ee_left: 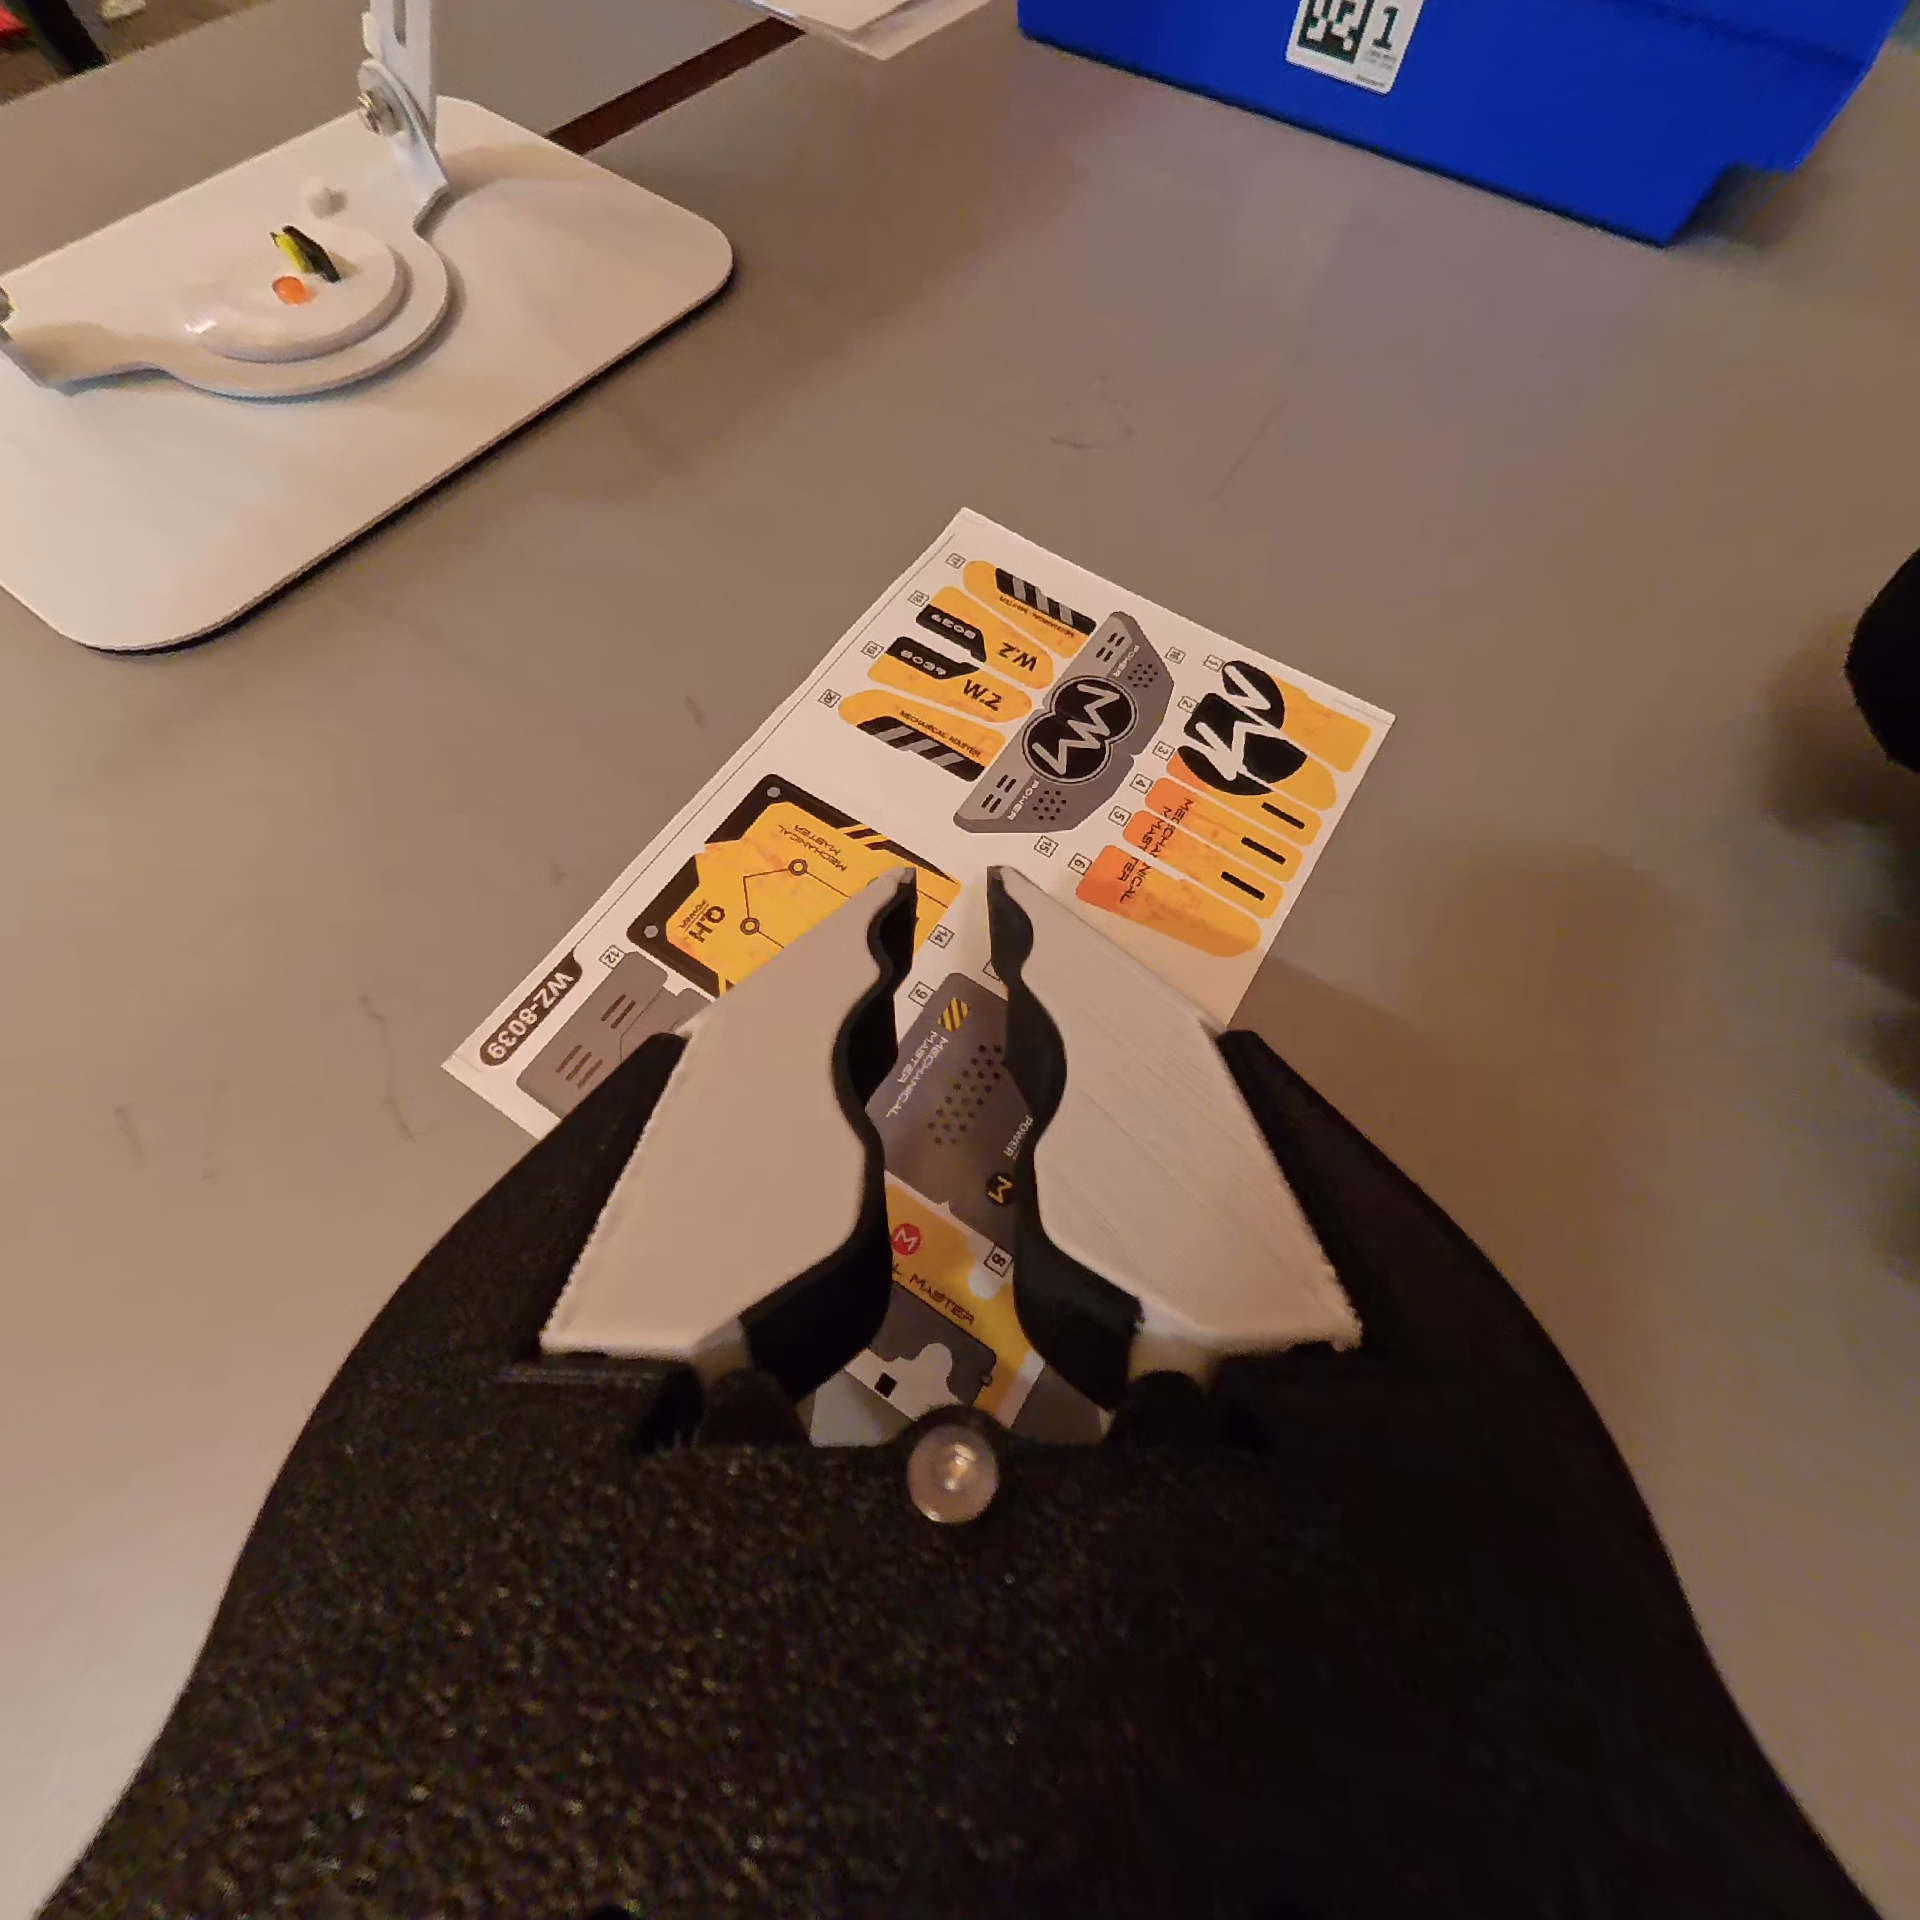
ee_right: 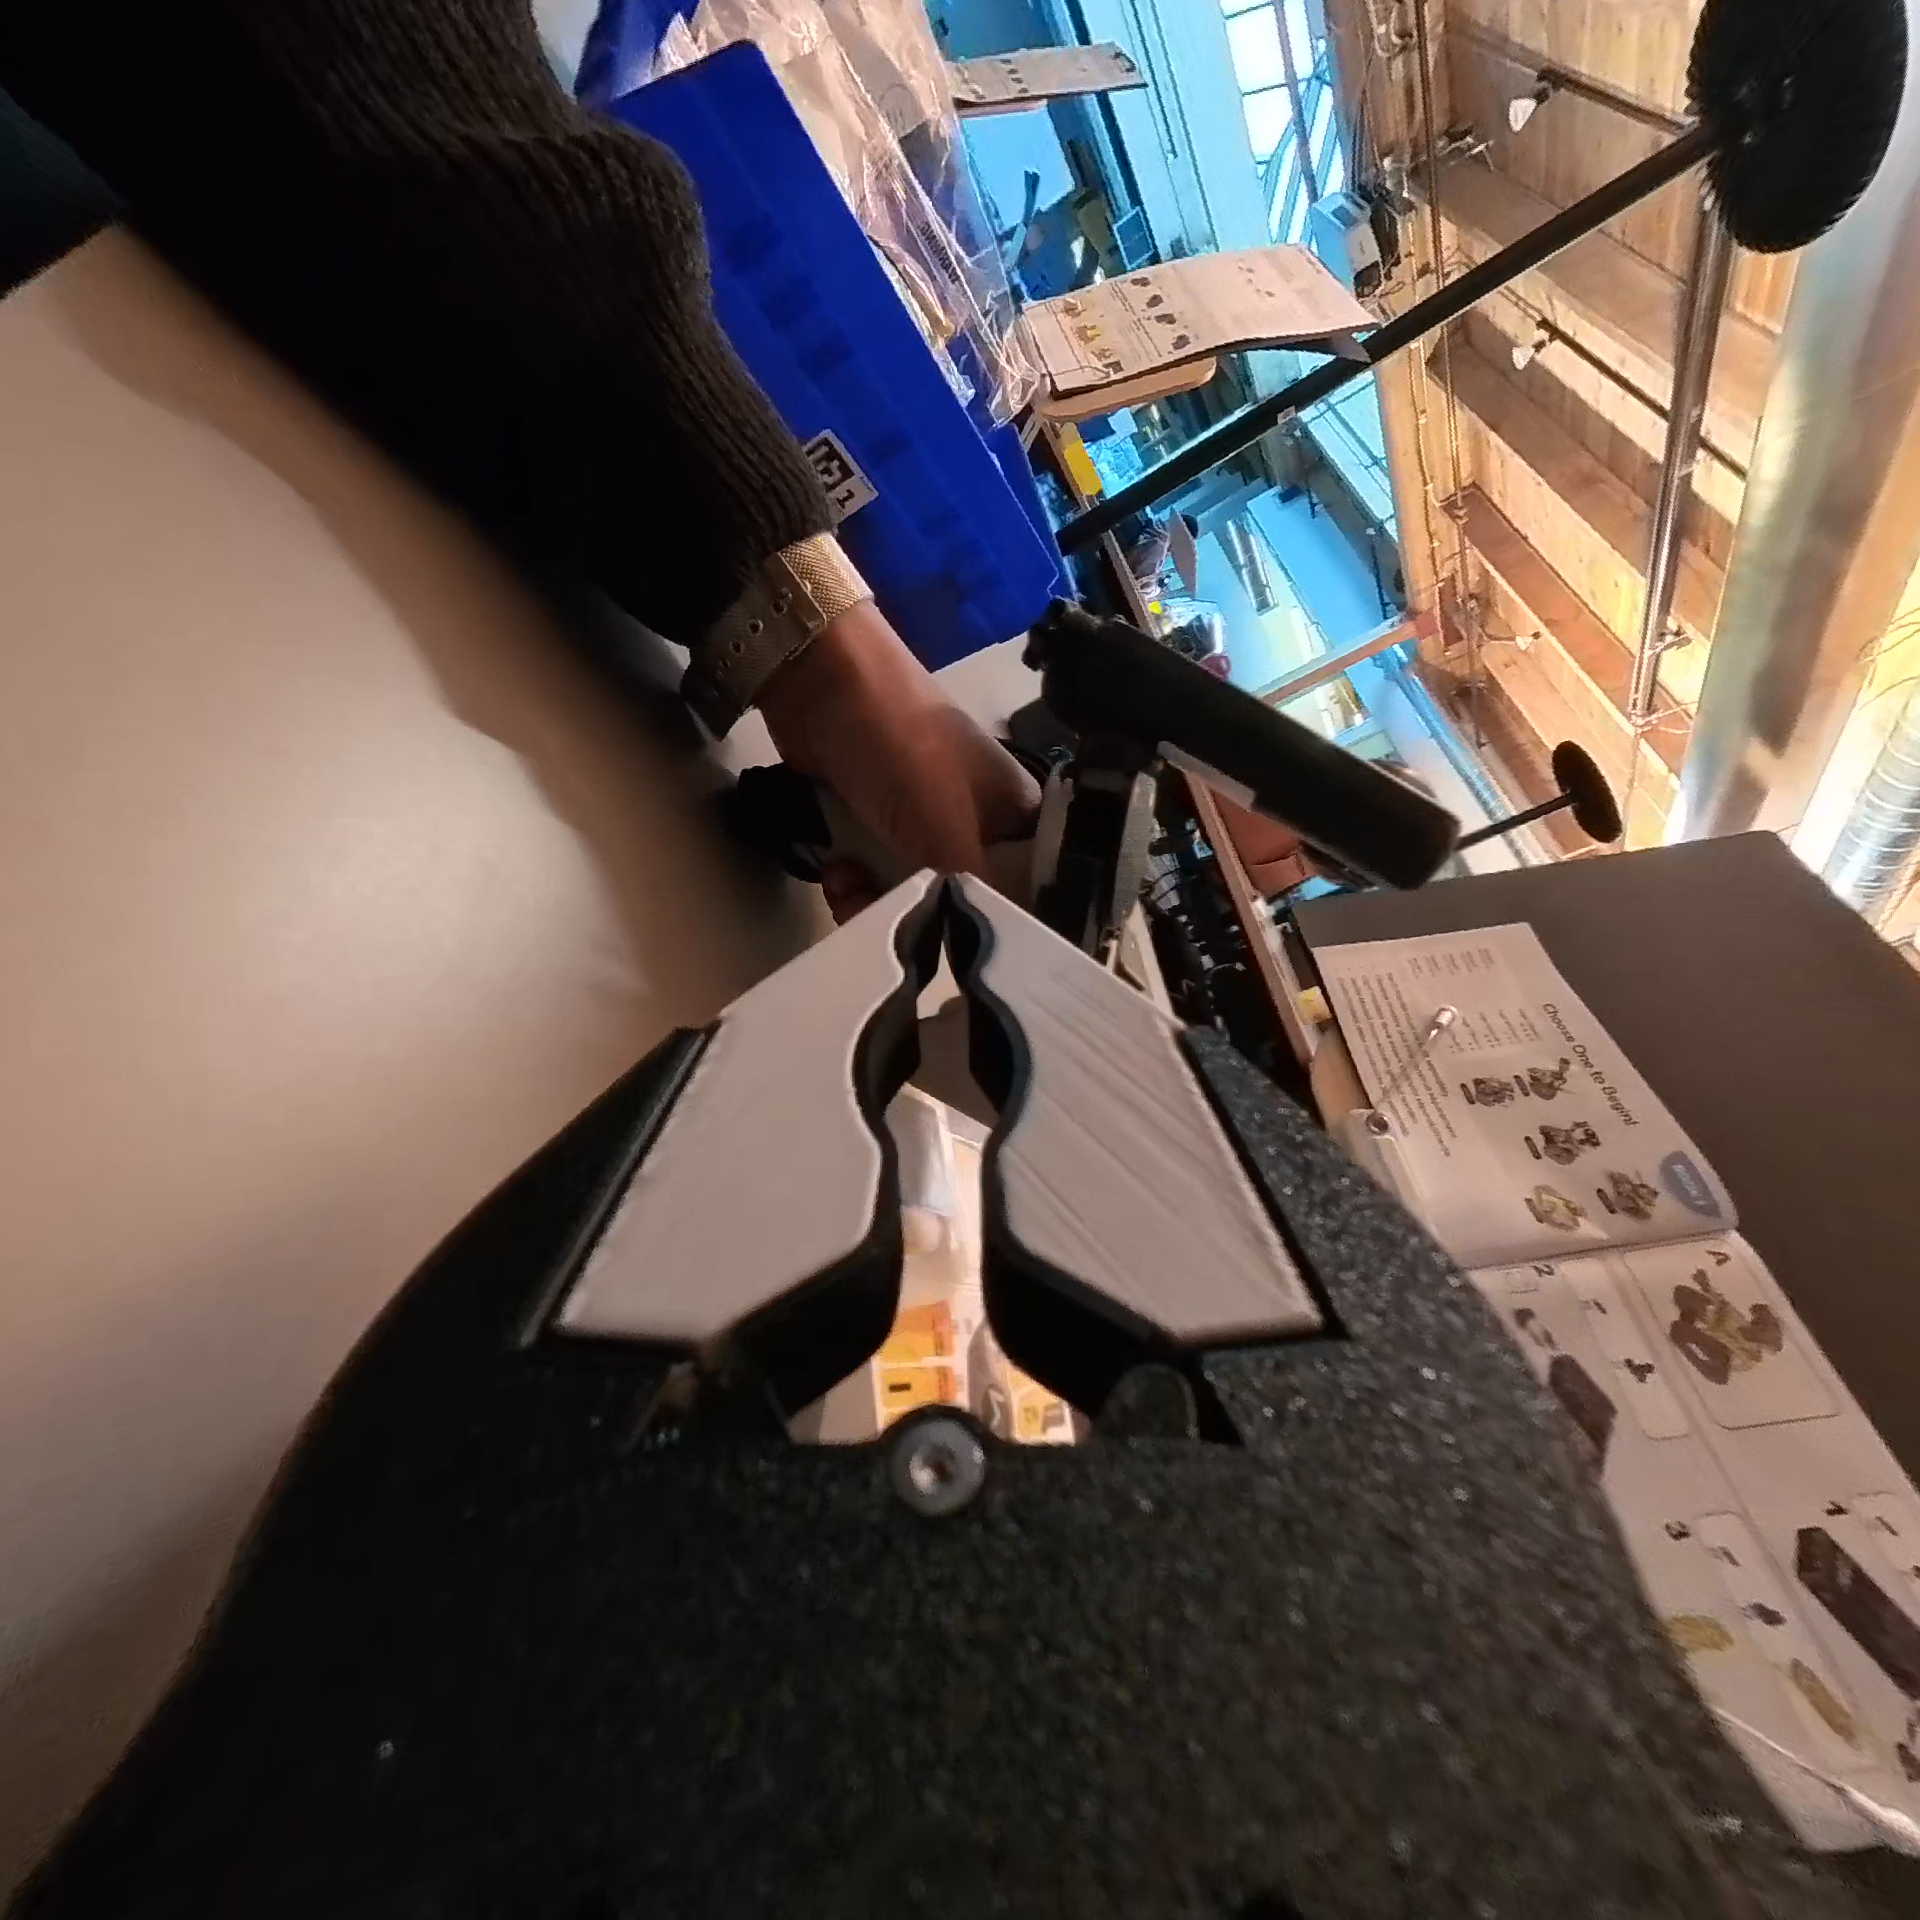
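Note:
A sticker sheet (ee_left: 1039, 727) with yellow, orange, grey and black decals lies flat on the grey table (ee_left: 1351, 416). My left gripper (ee_left: 951, 881) hovers low over its near half, fingers a little apart and empty. My right gripper (ee_right: 943, 883) is rolled on its side with its fingertips pressed together, and I see nothing between them. Part of the sticker sheet (ee_right: 925, 1351) shows below through the gap behind the tips. Beyond the right gripper, a person's hand (ee_right: 914, 769) in a dark sleeve with a beige watch band holds the black handle (ee_right: 1247, 748) of the other gripper.
A white stand base (ee_left: 416, 364) with a small yellow-and-black piece (ee_left: 301, 255) and an orange bit stands at the far left. A blue bin (ee_left: 1507, 104) sits at the back right, also in the right wrist view (ee_right: 862, 343). An open instruction booklet (ee_right: 1538, 1091) is propped on the stand. My hands' fingertips stand some 15 cm from each other.

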Demonstrator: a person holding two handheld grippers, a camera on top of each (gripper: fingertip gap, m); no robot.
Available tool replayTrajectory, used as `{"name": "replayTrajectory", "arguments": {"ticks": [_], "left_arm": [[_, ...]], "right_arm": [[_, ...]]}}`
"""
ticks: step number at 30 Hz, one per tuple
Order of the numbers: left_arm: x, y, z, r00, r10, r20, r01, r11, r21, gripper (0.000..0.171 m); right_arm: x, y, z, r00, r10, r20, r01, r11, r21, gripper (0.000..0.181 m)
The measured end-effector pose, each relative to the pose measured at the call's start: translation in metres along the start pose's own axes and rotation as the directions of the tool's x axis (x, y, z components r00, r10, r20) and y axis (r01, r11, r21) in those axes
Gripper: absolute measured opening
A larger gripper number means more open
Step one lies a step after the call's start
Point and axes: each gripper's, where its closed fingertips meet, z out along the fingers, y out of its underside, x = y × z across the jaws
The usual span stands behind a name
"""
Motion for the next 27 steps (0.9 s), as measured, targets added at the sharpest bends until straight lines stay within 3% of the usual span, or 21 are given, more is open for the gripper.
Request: {"name": "replayTrajectory", "arguments": {"ticks": [5, 10, 13, 15, 17, 19, 23, 27], "left_arm": [[-0.004, -0.001, -0.001, 0.999, 0.010, 0.041, -0.010, 1.000, 0.004, 0.015], [-0.004, -0.009, -0.006, 0.999, -0.038, 0.031, 0.036, 0.998, 0.046, 0.038], [-0.007, -0.012, -0.008, 0.998, -0.055, 0.039, 0.052, 0.997, 0.061, 0.048], [-0.011, -0.011, -0.008, 0.997, -0.059, 0.057, 0.056, 0.997, 0.054, 0.052], [-0.013, -0.007, -0.006, 0.996, -0.056, 0.073, 0.053, 0.998, 0.036, 0.052], [-0.015, -0.002, -0.003, 0.994, -0.052, 0.092, 0.051, 0.999, 0.006, 0.053], [-0.020, 0.013, 0.005, 0.990, -0.059, 0.128, 0.069, 0.995, -0.076, 0.054], [-0.026, 0.021, 0.009, 0.985, -0.081, 0.151, 0.100, 0.988, -0.121, 0.060]], "right_arm": [[0.009, 0.005, -0.001, 0.995, 0.104, -0.008, -0.104, 0.995, 0.008, 0.000], [0.038, 0.026, -0.004, 0.917, 0.397, -0.035, -0.396, 0.918, 0.027, 0.000], [0.062, 0.053, -0.007, 0.770, 0.634, -0.073, -0.632, 0.774, 0.052, 0.000], [0.078, 0.082, -0.012, 0.588, 0.798, -0.134, -0.797, 0.600, 0.074, 0.001], [0.087, 0.109, -0.016, 0.401, 0.902, -0.162, -0.904, 0.418, 0.089, 0.027], [0.085, 0.131, -0.018, 0.311, 0.933, -0.180, -0.946, 0.321, 0.031, 0.043], [0.079, 0.144, -0.017, 0.397, 0.882, -0.254, -0.916, 0.398, -0.050, 0.053], [0.073, 0.135, -0.012, 0.382, 0.899, -0.213, -0.924, 0.380, -0.048, 0.058]]}}
